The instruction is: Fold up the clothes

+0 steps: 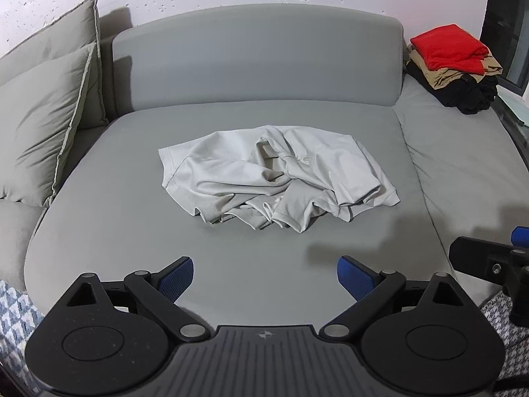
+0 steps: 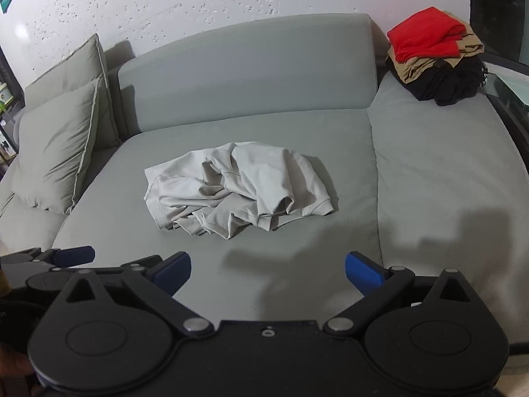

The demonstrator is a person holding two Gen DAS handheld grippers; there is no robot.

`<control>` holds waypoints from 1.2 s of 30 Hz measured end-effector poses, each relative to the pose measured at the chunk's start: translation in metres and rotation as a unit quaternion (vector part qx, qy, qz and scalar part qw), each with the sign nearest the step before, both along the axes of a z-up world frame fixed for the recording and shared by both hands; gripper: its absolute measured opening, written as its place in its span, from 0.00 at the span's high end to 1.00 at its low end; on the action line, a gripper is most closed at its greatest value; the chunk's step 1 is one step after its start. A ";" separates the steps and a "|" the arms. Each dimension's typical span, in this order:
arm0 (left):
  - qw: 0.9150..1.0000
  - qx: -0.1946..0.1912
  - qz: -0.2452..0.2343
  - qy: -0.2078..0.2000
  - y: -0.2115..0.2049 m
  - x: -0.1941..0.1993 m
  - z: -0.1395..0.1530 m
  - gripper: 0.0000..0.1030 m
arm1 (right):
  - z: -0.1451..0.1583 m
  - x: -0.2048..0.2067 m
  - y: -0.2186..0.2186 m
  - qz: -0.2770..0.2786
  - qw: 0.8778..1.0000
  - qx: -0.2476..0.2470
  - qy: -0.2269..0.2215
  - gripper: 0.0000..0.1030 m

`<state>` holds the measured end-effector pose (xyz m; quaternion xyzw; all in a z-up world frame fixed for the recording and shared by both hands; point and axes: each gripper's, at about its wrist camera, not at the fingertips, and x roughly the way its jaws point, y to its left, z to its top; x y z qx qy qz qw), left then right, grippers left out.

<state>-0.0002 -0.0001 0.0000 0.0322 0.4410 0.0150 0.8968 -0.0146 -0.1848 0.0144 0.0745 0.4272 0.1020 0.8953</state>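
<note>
A crumpled light grey garment (image 1: 274,178) lies in a heap in the middle of the grey sofa seat (image 1: 132,231); it also shows in the right wrist view (image 2: 238,188). My left gripper (image 1: 266,278) is open and empty, hovering over the seat's front, short of the garment. My right gripper (image 2: 267,271) is open and empty too, at about the same distance from the garment. The right gripper's edge shows at the far right of the left wrist view (image 1: 496,258). The left gripper's blue finger shows at the left of the right wrist view (image 2: 72,254).
A stack of folded clothes, red on top of tan and black (image 1: 453,66), sits at the sofa's back right corner (image 2: 433,56). Two grey cushions (image 1: 43,115) lean at the left. The backrest (image 1: 258,59) stands behind the garment. A patterned rug (image 1: 13,314) lies below.
</note>
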 end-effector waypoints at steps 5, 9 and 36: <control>1.000 -0.004 0.003 -0.013 0.004 -0.004 -0.005 0.07 | -0.004 0.001 0.003 -0.002 1.000 0.015 0.000 0.01; 1.000 0.001 -0.003 0.000 0.004 0.000 -0.004 0.07 | -0.004 0.004 0.002 -0.002 1.000 0.026 0.005 0.01; 1.000 -0.002 0.001 0.004 0.004 -0.001 -0.005 0.07 | -0.001 0.003 0.004 0.005 1.000 0.015 0.010 0.00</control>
